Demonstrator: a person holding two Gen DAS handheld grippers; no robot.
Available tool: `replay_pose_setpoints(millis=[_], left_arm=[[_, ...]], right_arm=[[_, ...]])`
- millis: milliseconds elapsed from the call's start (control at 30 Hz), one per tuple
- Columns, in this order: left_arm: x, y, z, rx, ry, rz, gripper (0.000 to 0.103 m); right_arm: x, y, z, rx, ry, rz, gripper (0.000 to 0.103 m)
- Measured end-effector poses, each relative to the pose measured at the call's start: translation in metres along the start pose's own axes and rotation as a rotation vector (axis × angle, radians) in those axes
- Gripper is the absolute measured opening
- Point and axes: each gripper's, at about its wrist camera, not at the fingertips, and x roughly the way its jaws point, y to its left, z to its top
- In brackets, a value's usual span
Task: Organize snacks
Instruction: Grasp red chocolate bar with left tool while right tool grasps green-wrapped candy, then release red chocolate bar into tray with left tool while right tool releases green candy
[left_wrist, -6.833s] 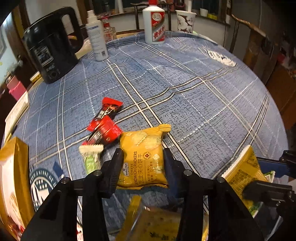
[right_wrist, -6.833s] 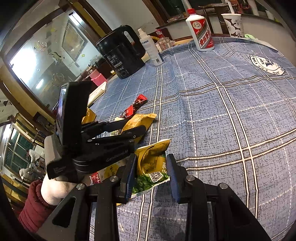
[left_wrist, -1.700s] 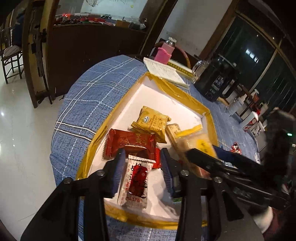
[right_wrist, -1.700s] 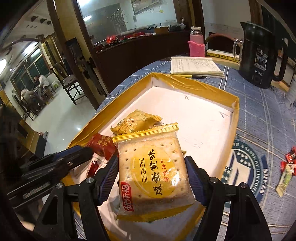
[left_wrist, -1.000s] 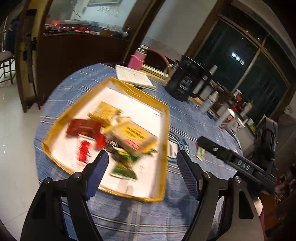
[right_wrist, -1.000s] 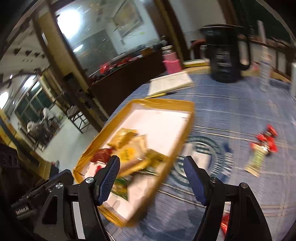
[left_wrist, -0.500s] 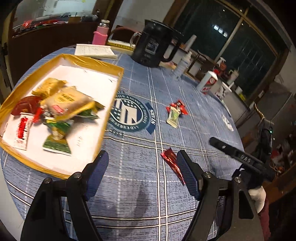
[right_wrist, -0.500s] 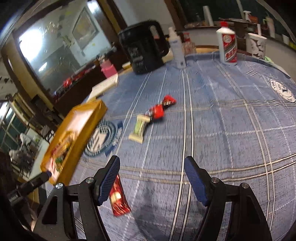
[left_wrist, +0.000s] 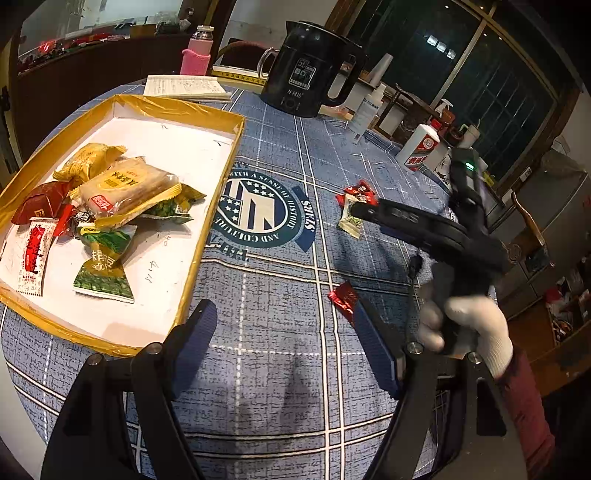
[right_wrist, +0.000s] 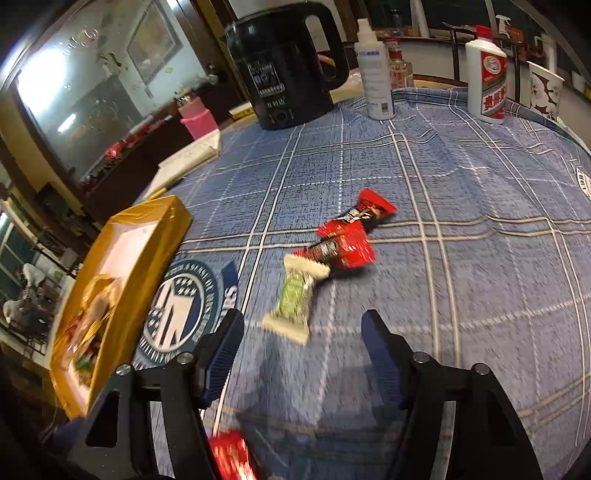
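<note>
Both the left gripper (left_wrist: 284, 347) and right gripper (right_wrist: 301, 354) are held wide open and empty. Three snacks (right_wrist: 325, 258) are left mid-table, the rest in the tray (left_wrist: 218, 177) at its left edge. The overlapped wrappers could be pinched together.

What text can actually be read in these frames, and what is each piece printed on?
"WITH A SENSE OF HISTORY AND CULTURE" – round emblem on the tablecloth.
"Garlic" – green snack packet in the gold tray, partly legible.
"DAS" – right tongs' arm, blurred, uncertain.
Chinese characters – cracker packet, white bottle, kettle: not readable to me.
Notepad, spray bottle label: too small.
</note>
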Motion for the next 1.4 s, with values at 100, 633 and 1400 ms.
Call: replay_pose_setpoints(millis=[100, 633, 1400], left_arm=[[0.001, 0.004, 0.0, -0.002, 0.005, -0.003, 0.076], [0.035, -0.043, -0.016, 0.083, 0.084, -0.04, 0.069], [0.094, -0.124, -0.037, 0.436, 0.028, 0.241, 0.024]], right_arm=[[0.018, 0.009, 0.004, -0.018, 0.025, -0.047, 0.051], [-0.048, -0.047, -0.052, 0.034, -0.024, 0.068, 0.019], [-0.077, -0.071, -0.073, 0.056, -0.208, 0.168, 0.019]])
